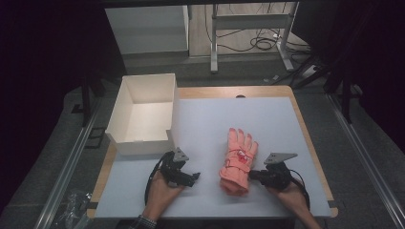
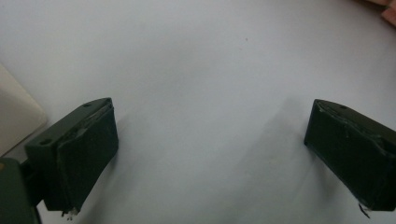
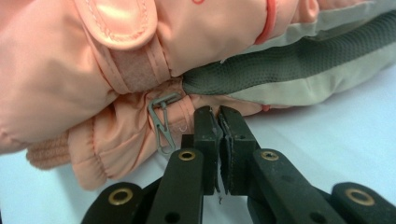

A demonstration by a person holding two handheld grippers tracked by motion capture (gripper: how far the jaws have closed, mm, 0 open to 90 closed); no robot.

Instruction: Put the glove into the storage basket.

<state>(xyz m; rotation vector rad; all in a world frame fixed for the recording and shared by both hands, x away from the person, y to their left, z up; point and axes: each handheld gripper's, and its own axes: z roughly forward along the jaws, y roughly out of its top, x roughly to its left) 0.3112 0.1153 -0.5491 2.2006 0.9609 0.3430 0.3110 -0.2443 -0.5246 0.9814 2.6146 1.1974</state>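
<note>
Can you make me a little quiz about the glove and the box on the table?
1. True or false: the glove lies inside the box.
2. Which gripper has its jaws wide apart over bare mat: A) the left gripper, B) the right gripper?
3. Fill in: the small grey metal thing on the glove near the right gripper's tips is a ____.

Key
1. False. The glove lies on the mat, to the right of the box, and the box holds nothing.
2. A. The right gripper's jaws are pressed together, right at the glove's edge; whether they pinch any fabric is hard to tell.
3. Clip.
</note>
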